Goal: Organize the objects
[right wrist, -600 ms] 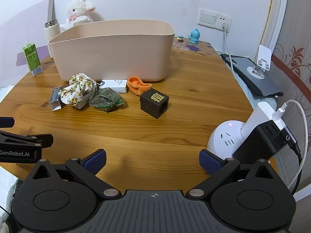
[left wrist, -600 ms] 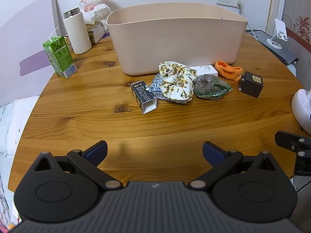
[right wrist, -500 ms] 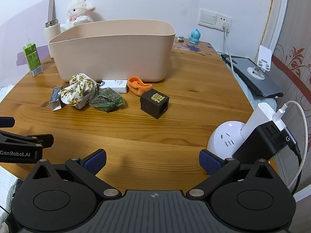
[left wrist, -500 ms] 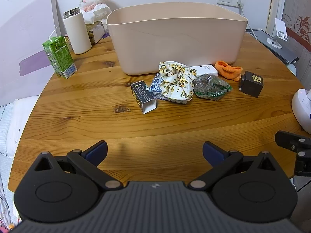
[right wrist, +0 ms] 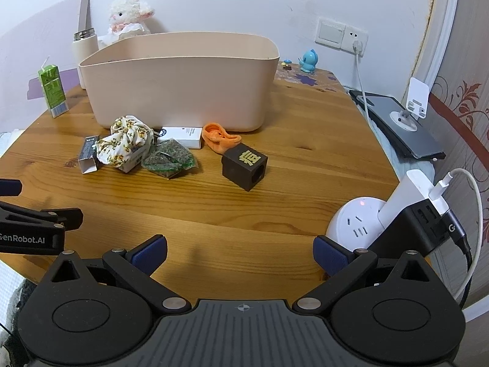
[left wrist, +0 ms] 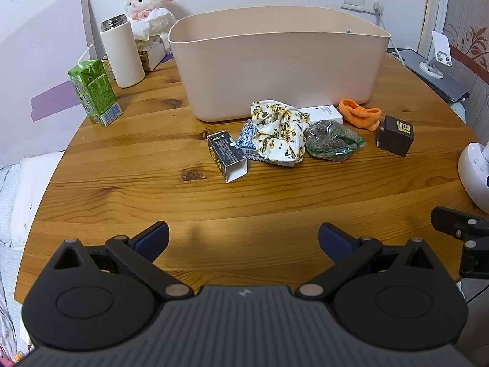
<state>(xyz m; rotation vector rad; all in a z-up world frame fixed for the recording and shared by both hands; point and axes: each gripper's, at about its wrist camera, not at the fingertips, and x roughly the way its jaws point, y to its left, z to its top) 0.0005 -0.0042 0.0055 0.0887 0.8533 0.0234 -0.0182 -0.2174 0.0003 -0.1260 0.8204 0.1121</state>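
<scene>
On the round pine-plank wooden table (left wrist: 128, 189), far left, a green juice carton with a white straw (left wrist: 93, 91) stands upright, and just behind it to the right a cream cylindrical flask with a steel lid (left wrist: 121, 55) stands in front of a white plush lamb (left wrist: 149, 6). The big beige plastic tub (left wrist: 275, 61) sits at the back centre, its inside not visible from either view.

The things to sort lie in a loose row just in front of the tub — first a small dark cardboard box with one open white end (left wrist: 226, 156), lying on its side; then a blue-patterned packet (left wrist: 246, 139) half under a white scrunchie printed with yellow flowers (left wrist: 279, 133). Right of that is a clear bag of green-brown dried leaves (left wrist: 333, 142), touching the scrunchie, with a flat white box (left wrist: 324, 113) behind it against the tub wall. Next comes a crumpled orange sock (left wrist: 359, 113), and just beside it a dark brown cube with a gold character on top (right wrist: 244, 165).

At the table's right edge a round white power socket (right wrist: 356, 224) carries a white and a black charger.

The left gripper (left wrist: 243, 240) hangs over the near table edge, fingers spread wide with nothing between them; the right gripper (right wrist: 240, 252) does the same — both well apart from the objects.
</scene>
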